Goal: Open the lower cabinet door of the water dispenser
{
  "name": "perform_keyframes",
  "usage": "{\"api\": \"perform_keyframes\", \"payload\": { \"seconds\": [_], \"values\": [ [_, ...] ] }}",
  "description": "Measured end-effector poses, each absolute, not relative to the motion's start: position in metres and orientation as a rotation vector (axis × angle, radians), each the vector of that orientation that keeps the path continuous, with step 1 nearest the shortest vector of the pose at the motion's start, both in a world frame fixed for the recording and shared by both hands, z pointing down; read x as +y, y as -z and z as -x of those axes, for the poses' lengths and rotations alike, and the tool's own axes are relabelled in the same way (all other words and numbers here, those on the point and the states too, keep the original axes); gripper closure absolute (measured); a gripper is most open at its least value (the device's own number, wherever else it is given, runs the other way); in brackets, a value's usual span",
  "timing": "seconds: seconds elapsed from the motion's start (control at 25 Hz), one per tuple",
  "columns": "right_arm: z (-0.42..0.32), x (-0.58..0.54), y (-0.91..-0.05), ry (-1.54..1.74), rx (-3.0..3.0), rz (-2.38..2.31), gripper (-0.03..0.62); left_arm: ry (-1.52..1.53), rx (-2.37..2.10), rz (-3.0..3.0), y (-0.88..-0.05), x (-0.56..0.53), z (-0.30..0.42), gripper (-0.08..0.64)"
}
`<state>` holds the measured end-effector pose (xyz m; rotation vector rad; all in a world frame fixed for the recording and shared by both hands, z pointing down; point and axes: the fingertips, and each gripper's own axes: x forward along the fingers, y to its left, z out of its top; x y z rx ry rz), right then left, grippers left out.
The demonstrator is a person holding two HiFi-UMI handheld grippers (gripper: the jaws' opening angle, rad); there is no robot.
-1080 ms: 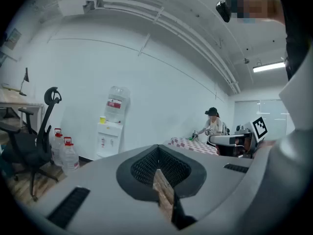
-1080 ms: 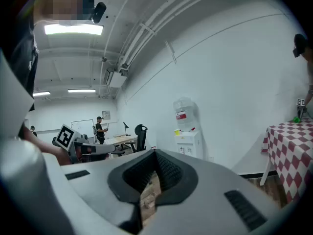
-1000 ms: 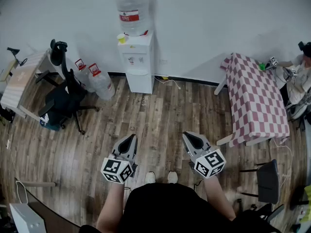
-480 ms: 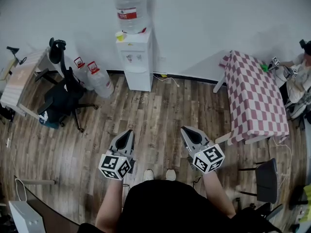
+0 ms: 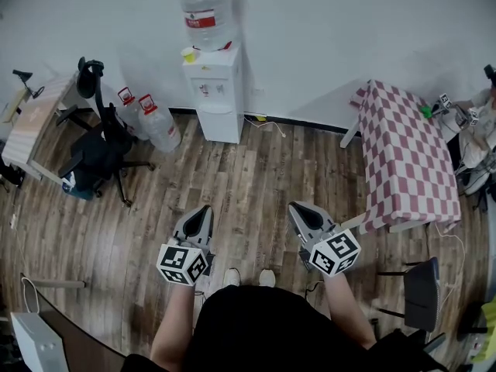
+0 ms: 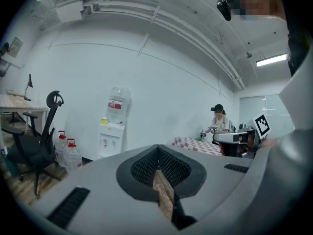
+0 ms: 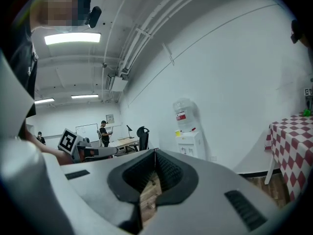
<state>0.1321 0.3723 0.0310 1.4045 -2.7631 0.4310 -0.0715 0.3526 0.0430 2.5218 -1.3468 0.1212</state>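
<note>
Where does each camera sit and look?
Head view: on the person's head, looking steeply down at the floor; shows arms, left gripper, right gripper, shoes.
Left gripper view: on the left gripper, looking along its shut jaws toward the water dispenser.
Right gripper view: on the right gripper, along its shut jaws, same way.
All three share the water dispenser.

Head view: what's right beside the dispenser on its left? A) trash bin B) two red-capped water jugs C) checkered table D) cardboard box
B: two red-capped water jugs stand just left of the water dispenser; the checkered table is well off to its right.
</note>
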Motion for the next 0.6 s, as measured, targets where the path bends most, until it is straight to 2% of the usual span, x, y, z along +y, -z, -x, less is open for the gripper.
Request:
{"api": "perform_keyframes", "payload": {
  "seconds": [0.6],
  "values": [
    [-0.177, 0.371, -0.052, -0.507, -2.786, -1.362, 0.572, -0.197, -1.395, -2.484, -0.056, 0.366, 0.034, 0.546]
  ]
}}
